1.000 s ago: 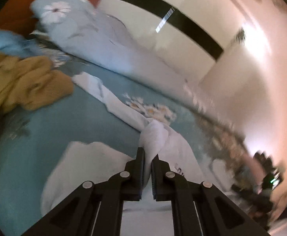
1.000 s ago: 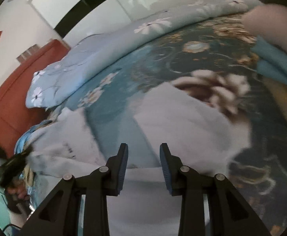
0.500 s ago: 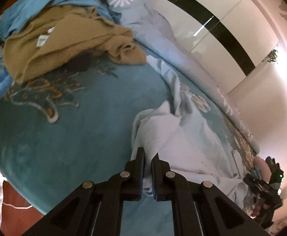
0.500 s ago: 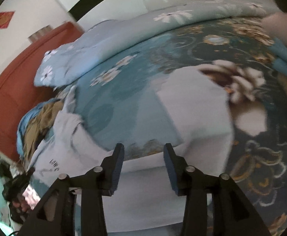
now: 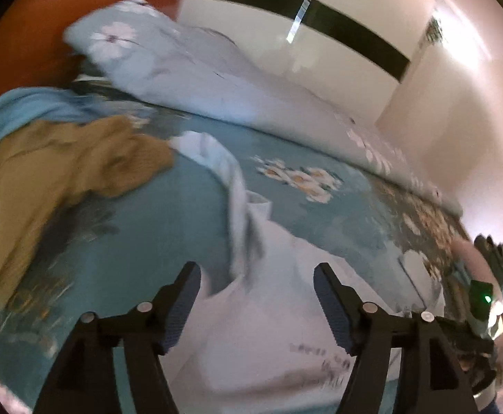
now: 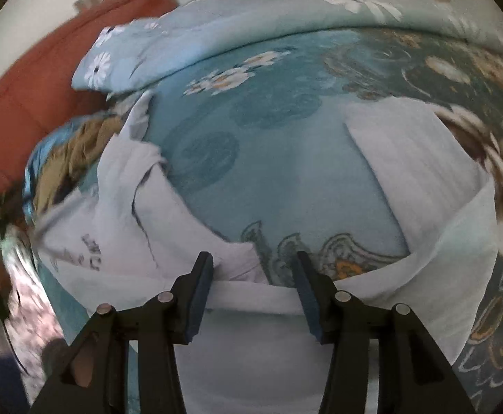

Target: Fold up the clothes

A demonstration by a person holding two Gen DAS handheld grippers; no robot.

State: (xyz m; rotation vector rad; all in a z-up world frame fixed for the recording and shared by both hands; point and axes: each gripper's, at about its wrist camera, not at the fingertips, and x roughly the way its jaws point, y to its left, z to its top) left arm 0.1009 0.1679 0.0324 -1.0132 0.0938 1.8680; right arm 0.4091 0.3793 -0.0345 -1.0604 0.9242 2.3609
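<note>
While the white long-sleeved top [image 5: 272, 314] lies spread across the teal floral bedspread [image 5: 168, 227], the left gripper [image 5: 256, 305] hangs over it with its jaws wide apart and nothing between them. One sleeve [image 5: 230, 179] trails away from the top toward the brown garment [image 5: 54, 169], which sits heaped beside a light blue cloth [image 5: 27, 107] near the red headboard [image 5: 44, 27]. From the right wrist view, the right gripper [image 6: 254, 291] also stands with its jaws apart, empty, above the top's hem edge [image 6: 251, 293]. Dark printed lettering [image 6: 89, 252] shows on the top's chest, left of that gripper. A pale blue daisy-print quilt [image 6: 182, 45] lies bunched along the bedspread's far side.
</note>
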